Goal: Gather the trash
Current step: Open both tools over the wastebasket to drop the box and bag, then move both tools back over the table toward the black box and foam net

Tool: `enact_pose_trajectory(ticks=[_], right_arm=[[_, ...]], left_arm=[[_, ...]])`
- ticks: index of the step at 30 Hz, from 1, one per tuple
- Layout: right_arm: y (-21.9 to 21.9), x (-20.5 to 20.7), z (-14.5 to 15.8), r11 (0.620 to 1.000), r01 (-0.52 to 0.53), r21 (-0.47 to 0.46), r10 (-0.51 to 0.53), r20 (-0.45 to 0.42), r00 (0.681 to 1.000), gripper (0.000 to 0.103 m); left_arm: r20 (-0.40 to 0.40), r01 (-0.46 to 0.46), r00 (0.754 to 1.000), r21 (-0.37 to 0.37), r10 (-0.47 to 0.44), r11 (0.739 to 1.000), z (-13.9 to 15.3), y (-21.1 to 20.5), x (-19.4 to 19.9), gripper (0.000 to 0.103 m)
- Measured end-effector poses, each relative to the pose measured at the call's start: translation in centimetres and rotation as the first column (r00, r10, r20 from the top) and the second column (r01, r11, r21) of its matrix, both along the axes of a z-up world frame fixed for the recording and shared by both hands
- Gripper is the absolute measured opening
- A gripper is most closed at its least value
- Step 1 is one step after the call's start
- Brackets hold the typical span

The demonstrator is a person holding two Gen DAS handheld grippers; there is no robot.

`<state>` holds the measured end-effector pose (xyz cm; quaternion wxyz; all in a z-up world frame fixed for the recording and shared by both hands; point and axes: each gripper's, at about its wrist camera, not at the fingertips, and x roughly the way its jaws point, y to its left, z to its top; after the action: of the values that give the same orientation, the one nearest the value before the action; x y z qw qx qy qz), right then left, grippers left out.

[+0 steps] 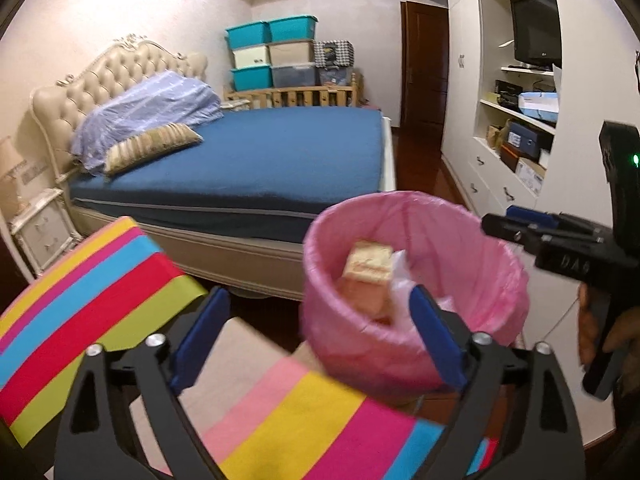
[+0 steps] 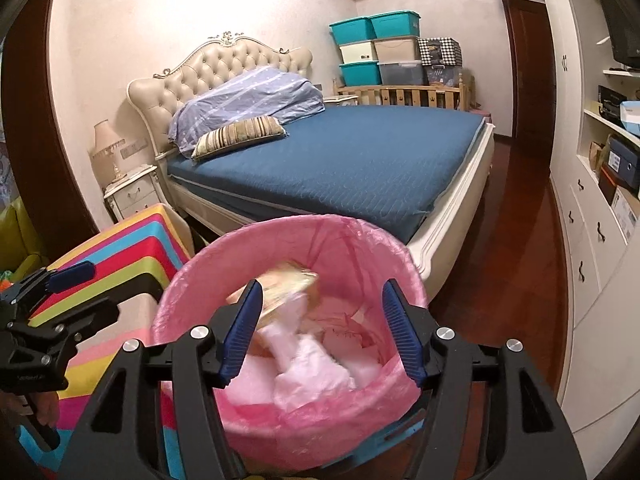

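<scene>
A trash bin lined with a pink bag point(image 1: 472, 248) point(image 2: 200, 300) stands on the floor by the bed. Inside lie a tan and orange carton point(image 1: 366, 276) point(image 2: 288, 284) and crumpled white paper point(image 2: 312, 360) point(image 1: 400, 276). My left gripper point(image 1: 316, 340) is open and empty, to the left of the bin and over its near rim. My right gripper point(image 2: 320, 332) is open and empty, right above the bin's mouth; the paper looks blurred between its fingers. The right gripper also shows in the left wrist view point(image 1: 520, 228), the left gripper in the right wrist view point(image 2: 60, 280).
A table with a rainbow-striped cloth point(image 1: 80, 300) point(image 2: 120, 248) stands left of the bin. A bed with a blue cover point(image 1: 280, 160) point(image 2: 360, 160) lies behind. White wall shelves and drawers point(image 1: 516, 152) point(image 2: 600, 200) line the right side, across a strip of red wood floor point(image 2: 512, 264).
</scene>
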<state>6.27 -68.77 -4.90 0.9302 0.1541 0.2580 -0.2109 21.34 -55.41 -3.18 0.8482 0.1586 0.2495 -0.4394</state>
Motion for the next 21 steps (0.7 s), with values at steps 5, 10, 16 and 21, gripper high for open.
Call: enact_pose_trajectory(ticks=[5,10,16,21], right_arm=[[3.0,0.9,0.2,0.997,-0.066,-0.039,0.065,-0.020,0.998,0.060],[7.6,3.2,0.8,0.984,-0.166,-0.060,0.165,-0.024,0.986,0.061],[14.3,6.7,0.7,0.957,-0.286,-0.057,0.284,-0.040,0.958,0.066],[21.0,10.1,-0.2,0.924,-0.382,-0.028,0.380,-0.061,0.923,0.066]], left_arm=[[0.048,-0.041,0.998,0.041,0.039,0.998,-0.7,4.7,-1.2,0.094],[0.107,-0.123,0.988,0.071,0.115,0.990,-0.9,11.0,-1.9,0.098],[0.095,-0.269,0.961,0.074,0.261,0.960,-1.6,20.5,-1.1,0.098],[0.087,-0.390,0.919,0.073,0.384,0.918,-1.5,27.9,-0.4,0.098]])
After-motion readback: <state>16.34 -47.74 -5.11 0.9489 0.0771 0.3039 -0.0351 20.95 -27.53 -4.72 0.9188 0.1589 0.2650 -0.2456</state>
